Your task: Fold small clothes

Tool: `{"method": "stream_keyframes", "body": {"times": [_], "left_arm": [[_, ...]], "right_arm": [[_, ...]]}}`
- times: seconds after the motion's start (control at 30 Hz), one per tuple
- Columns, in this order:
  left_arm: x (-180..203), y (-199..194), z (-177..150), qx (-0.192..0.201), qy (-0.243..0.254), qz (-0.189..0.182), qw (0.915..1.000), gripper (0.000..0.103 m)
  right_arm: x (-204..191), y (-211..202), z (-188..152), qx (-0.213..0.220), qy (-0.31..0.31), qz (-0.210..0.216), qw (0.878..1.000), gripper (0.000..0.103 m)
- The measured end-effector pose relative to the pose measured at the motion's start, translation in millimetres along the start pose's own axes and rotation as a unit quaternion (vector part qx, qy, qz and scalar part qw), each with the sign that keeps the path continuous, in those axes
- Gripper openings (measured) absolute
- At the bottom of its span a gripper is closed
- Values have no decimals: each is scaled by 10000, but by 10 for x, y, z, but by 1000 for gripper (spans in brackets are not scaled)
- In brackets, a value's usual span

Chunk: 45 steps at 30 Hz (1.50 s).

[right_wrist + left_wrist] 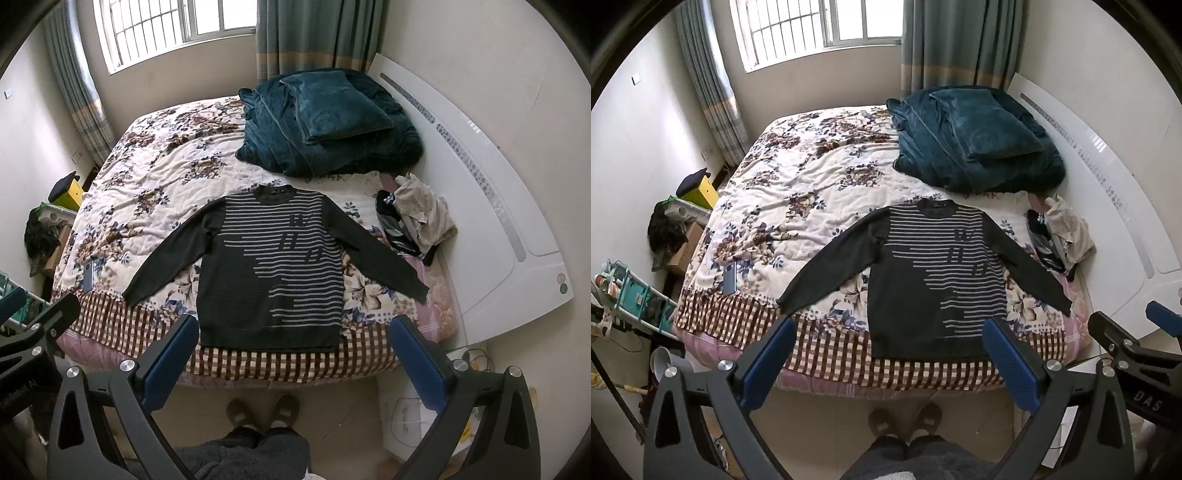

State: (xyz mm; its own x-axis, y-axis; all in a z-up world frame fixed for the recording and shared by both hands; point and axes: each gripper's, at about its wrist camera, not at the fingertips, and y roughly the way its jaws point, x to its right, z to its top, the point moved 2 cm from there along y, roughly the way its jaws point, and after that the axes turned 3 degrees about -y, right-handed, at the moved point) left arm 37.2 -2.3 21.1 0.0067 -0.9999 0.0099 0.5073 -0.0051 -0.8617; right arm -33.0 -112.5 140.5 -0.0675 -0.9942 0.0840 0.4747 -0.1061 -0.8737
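A dark sweater [934,273] with pale stripes lies flat and face up on the bed, sleeves spread out, hem at the near edge; it also shows in the right wrist view [273,266]. My left gripper [890,328] is open and empty, held above the near edge of the bed in front of the hem. My right gripper [290,325] is open and empty too, level with the hem and above it. The right gripper also shows at the right edge of the left wrist view [1134,332].
A floral bedspread [798,192] covers the bed. A folded teal blanket [975,136] lies at the far right. A heap of small clothes [1060,236] sits by the white headboard [1115,192]. A phone [729,278] lies at the left. Clutter stands left of the bed.
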Motion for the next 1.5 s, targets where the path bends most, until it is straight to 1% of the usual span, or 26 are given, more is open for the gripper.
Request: {"method": "stream_keyframes", "body": {"times": [0.27, 0.33, 0.4, 0.53, 0.57, 0.63, 0.7, 0.8, 0.83, 0.87, 0.9, 0.97, 1.0, 1.03, 1.07, 1.1, 1.13, 1.2, 1.27, 1.3, 1.33, 1.37, 1.4, 1.43, 1.47, 1.5], "left_arm": [[-5, -8, 5, 8, 2, -9, 10000, 103], [4, -7, 39, -6, 2, -24, 10000, 103], [8, -11, 9, 1, 2, -18, 10000, 103], [15, -11, -7, -2, -9, -29, 10000, 103], [21, -7, -6, -11, -2, -39, 10000, 103], [62, 33, 39, -24, 48, -36, 10000, 103], [68, 111, 24, 42, 98, -22, 9999, 103], [94, 435, 31, 130, 262, 70, 9995, 103], [132, 596, 68, 144, 293, 122, 9994, 103], [175, 789, 100, 104, 310, 170, 9993, 103], [209, 924, 130, 101, 318, 168, 9993, 103], [318, 1292, 200, 13, 354, 243, 9991, 103], [399, 1480, 233, -14, 369, 241, 9990, 103], [508, 1699, 269, -42, 407, 282, 9988, 103], [588, 1884, 293, -104, 437, 340, 9984, 103], [691, 2098, 322, -183, 462, 351, 9981, 103], [845, 2383, 346, -264, 484, 361, 9978, 103], [1012, 2743, 382, -439, 525, 438, 9967, 103], [1278, 3254, 421, -639, 570, 531, 9949, 103], [1359, 3400, 433, -700, 586, 578, 9941, 103], [1506, 3699, 434, -816, 599, 621, 9929, 103], [1577, 3844, 445, -861, 604, 637, 9924, 103], [1664, 4058, 424, -957, 616, 676, 9912, 103], [1759, 4315, 389, -1125, 623, 715, 9891, 103], [1830, 4524, 347, -1276, 606, 707, 9874, 103], [1895, 4795, 282, -1475, 566, 703, 9849, 103]], "right_arm": [[5, -12, 6, 1, -6, -7, 10000, 103], [-44, 60, -61, -12, 7, 29, 10000, 103], [2, -30, 18, -26, 30, 57, 10000, 103], [0, 26, 20, -89, 96, 82, 9999, 103], [4, 35, 6, -92, 96, 51, 9999, 103], [0, 29, -2, -34, 24, -279, 9996, 103], [48, 90, 5, -18, 122, -325, 9994, 103], [182, 298, -5, 98, 383, -411, 9984, 103], [347, 469, 3, 93, 627, -492, 9968, 103], [399, 597, 3, 255, 920, -237, 9951, 103], [537, 799, 8, 263, 1241, -126, 9918, 103], [785, 1306, 11, 100, 1959, 188, 9804, 103], [1030, 1622, 16, 25, 2318, 119, 9727, 103], [1145, 1866, 10, -29, 2519, 119, 9677, 103], [1329, 2046, 24, -43, 2640, -17, 9645, 103], [1520, 2306, -13, -185, 2791, -143, 9600, 103], [1803, 2585, -25, -242, 2908, -359, 9558, 103], [2300, 3031, -21, -286, 3146, -580, 9470, 103], [2881, 3711, -136, -502, 3567, -709, 9302, 103], [3114, 3992, -212, -553, 3712, -752, 9239, 103], [3347, 4250, -304, -633, 3854, -844, 9167, 103], [3545, 4554, -425, -784, 4006, -947, 9080, 103], [3629, 4673, -534, -878, 4084, -1009, 9029, 103], [3869, 4976, -662, -953, 4307, -1043, 8913, 103], [4027, 5170, -753, -995, 4454, -1081, 8832, 103], [4286, 5504, -927, -1059, 4709, -1123, 8686, 103]]}}
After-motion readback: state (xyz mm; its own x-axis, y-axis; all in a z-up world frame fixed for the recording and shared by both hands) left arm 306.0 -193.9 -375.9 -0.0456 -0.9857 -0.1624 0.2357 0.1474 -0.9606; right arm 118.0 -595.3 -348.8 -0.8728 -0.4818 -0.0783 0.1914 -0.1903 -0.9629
